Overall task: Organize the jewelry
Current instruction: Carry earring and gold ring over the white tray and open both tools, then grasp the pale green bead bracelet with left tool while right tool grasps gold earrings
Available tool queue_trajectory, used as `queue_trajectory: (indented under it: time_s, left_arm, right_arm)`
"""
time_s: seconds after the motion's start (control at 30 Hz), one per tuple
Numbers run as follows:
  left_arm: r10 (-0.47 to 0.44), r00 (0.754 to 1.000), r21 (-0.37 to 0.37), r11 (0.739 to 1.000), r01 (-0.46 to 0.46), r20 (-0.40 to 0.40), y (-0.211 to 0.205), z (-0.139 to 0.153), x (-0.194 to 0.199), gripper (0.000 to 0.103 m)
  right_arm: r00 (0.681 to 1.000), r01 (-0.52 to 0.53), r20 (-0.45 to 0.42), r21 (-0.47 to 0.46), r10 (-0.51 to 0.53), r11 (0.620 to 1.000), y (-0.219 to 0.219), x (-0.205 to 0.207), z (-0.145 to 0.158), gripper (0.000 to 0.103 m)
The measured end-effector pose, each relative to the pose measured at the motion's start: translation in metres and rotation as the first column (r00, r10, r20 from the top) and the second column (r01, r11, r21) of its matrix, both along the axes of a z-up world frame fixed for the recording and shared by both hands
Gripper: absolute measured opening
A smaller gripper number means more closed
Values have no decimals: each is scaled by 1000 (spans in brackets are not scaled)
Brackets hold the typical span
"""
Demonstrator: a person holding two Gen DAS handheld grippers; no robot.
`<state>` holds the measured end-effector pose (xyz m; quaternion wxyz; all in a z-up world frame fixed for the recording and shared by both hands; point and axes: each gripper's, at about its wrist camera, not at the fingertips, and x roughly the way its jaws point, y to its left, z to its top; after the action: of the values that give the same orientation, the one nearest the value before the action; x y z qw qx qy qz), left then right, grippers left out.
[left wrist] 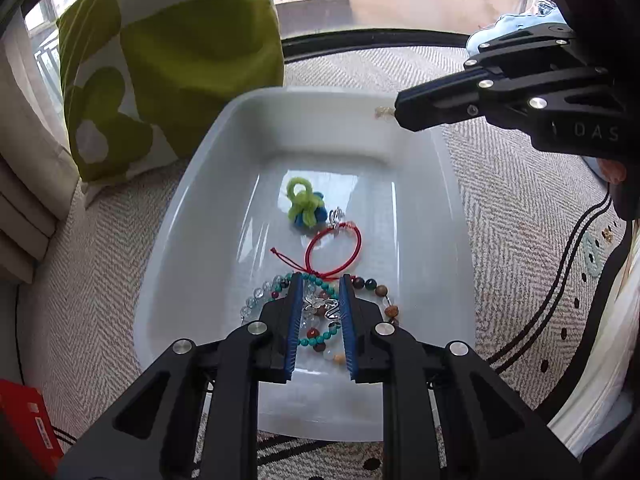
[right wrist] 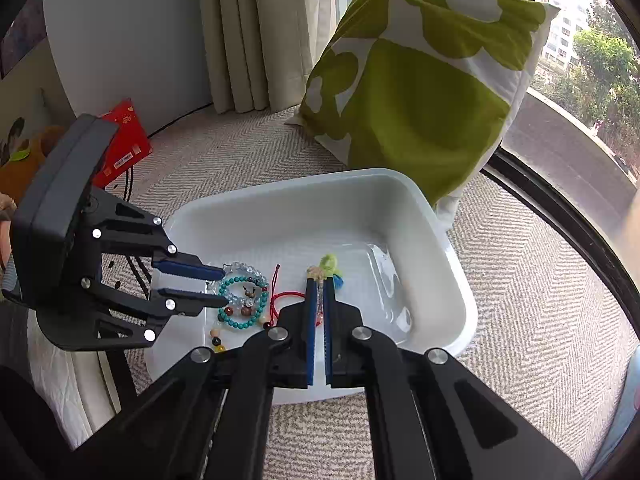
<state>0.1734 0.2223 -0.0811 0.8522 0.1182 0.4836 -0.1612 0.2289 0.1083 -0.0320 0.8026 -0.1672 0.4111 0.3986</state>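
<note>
A white plastic tub (left wrist: 224,168) (right wrist: 440,216) sits on the rug and holds jewelry. Inside lie a green and blue fuzzy ring (left wrist: 304,204) (right wrist: 330,264), a red cord bracelet (left wrist: 334,250) (right wrist: 286,298), a turquoise bead bracelet (right wrist: 242,302) (left wrist: 320,334), and clear and brown bead bracelets (left wrist: 252,300). My left gripper (left wrist: 320,280) (right wrist: 224,285) is open, low over the bead bracelets. My right gripper (right wrist: 319,278) (left wrist: 396,110) is shut on a small beaded piece (left wrist: 382,112) (right wrist: 316,271), held above the tub's far right rim.
A green and white pillow (left wrist: 172,52) (right wrist: 420,92) leans against the tub's far side by the window. A red box (right wrist: 124,140) (left wrist: 28,420) lies on the herringbone rug (left wrist: 500,200). Curtains (right wrist: 260,32) hang behind.
</note>
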Motion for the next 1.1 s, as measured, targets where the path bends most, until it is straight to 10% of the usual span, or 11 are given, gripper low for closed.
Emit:
queue_trajectory:
  time_s: [0.2, 0.5, 0.9, 1.1]
  left_arm:
    - [13, 1000, 13, 1000, -13, -12, -1, -1, -3, 39]
    - [28, 1000, 32, 999, -28, 1, -6, 11, -1, 92]
    - [14, 1000, 42, 999, -15, 25, -33, 48, -15, 97]
    - [-105, 990, -1, 994, 105, 92, -88, 72, -41, 98]
  right_arm:
    - [1000, 10, -7, -8, -10, 1000, 1, 0, -1, 35]
    - [999, 35, 2, 13, -35, 999, -17, -5, 14, 37]
    - [992, 122, 27, 71, -125, 990, -111, -41, 60, 37]
    - [977, 203, 68, -40, -200, 978, -210, -81, 64, 39]
